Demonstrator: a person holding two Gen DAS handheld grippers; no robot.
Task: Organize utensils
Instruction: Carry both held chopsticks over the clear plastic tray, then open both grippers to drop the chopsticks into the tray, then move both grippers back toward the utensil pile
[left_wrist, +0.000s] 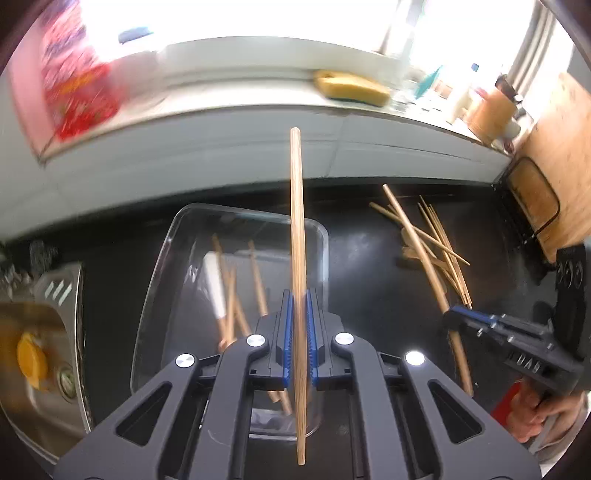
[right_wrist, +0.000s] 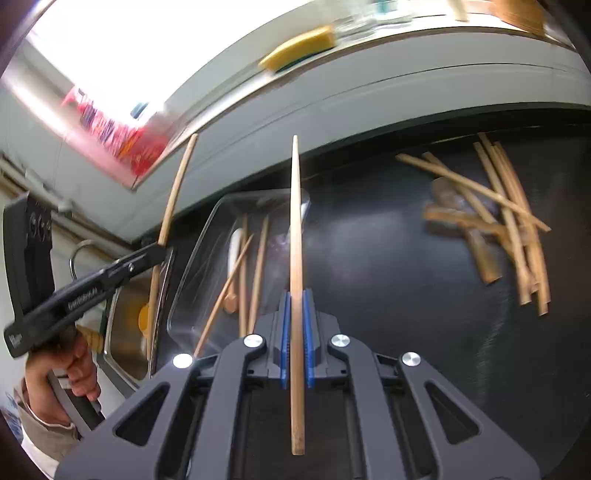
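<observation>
Each tool — left tool (left_wrist: 299, 306), right tool (right_wrist: 296, 306) — clenches one chopstick (left_wrist: 297, 229) above the clear tray (left_wrist: 155, 266) at 10 o'clock; thin sticks could pivot, missing it.

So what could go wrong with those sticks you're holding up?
The left gripper pinches its long wooden chopstick near the lower end, so it might tip or slip out. The right gripper holds its wooden chopstick the same way. Either could miss the clear plastic tray and land on the black countertop.
</observation>
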